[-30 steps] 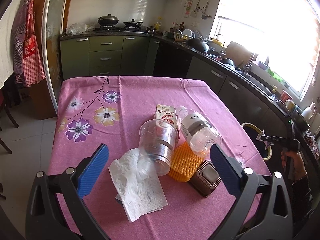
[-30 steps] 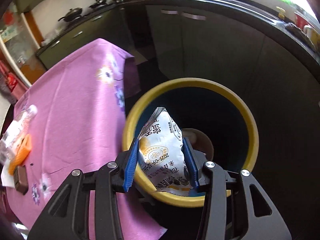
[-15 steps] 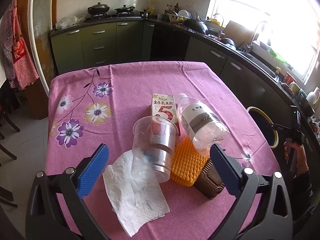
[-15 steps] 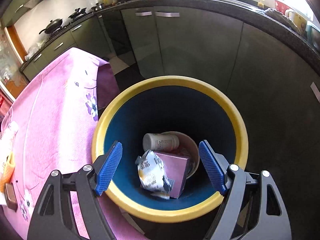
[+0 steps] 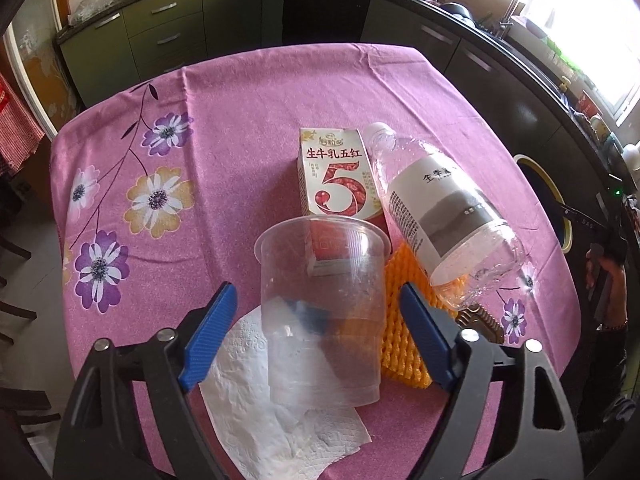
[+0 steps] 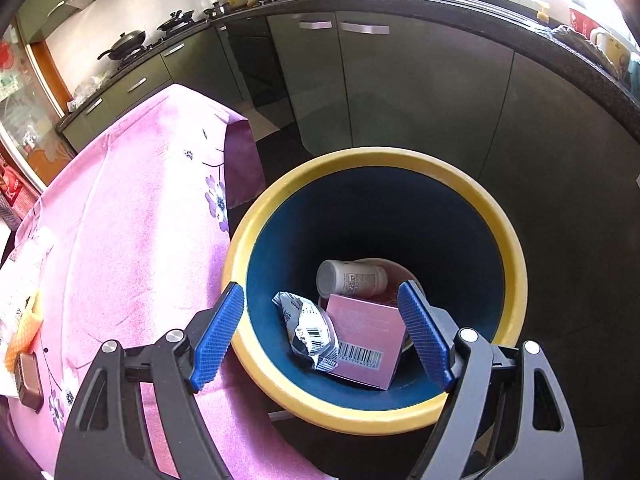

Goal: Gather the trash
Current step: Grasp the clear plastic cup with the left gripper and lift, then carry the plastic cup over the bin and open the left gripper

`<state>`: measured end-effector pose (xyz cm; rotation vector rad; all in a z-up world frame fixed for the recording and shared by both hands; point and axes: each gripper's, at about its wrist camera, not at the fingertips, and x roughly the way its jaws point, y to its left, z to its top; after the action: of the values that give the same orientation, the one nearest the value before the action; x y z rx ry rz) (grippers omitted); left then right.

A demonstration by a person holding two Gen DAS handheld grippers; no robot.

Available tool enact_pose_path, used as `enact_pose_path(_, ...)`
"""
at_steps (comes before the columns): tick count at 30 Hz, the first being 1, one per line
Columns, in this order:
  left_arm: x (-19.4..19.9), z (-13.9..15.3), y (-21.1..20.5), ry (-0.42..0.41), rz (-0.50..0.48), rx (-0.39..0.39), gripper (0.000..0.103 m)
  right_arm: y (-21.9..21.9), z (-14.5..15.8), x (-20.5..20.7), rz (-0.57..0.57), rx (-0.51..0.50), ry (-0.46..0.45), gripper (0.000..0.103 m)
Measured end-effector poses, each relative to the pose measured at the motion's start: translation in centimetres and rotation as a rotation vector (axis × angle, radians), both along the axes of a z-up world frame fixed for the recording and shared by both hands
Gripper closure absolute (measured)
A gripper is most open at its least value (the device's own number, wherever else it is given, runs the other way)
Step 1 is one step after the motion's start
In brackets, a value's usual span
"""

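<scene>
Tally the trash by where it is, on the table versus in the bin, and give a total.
On the table: 6 (cup, carton, bottle, napkin, orange net, brown tray)
In the bin: 4 (wrapper, pink box, white jar, bowl)
Total: 10

We see a surface with a pink flowered cloth. On it lie a tissue, a milk carton and an orange net.
</scene>
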<state>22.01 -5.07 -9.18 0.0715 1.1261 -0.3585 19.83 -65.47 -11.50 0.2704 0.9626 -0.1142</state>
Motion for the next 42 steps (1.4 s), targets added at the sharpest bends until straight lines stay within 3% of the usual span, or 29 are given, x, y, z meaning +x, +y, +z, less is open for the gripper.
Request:
enact_pose_path(6, 1.2, -1.1, -1.1, 0.052, -0.031, 0.05, 0.03, 0.5, -0.4, 0.3, 0.015, 0.006, 0.008, 0.024)
enact_pose_path(11, 2.1, -1.8, -1.4, 0.089, -0.039, 0.071, 0.038, 0.8, -1.0, 0.6, 0.022, 0.011, 0.017, 0.024)
enact_pose_path(24, 2.4, -1.7, -1.6, 0.08, -0.047, 0.084, 0.041, 1.3, -1.6, 1.0, 0.036, 0.022, 0.022, 0.024)
enact_pose_path(42, -1.2, 6.4, -0.6, -0.091, -0.05, 0.038, 0.041, 2.8, 1.0, -0.2, 0.066, 0.021, -0.035, 0.024)
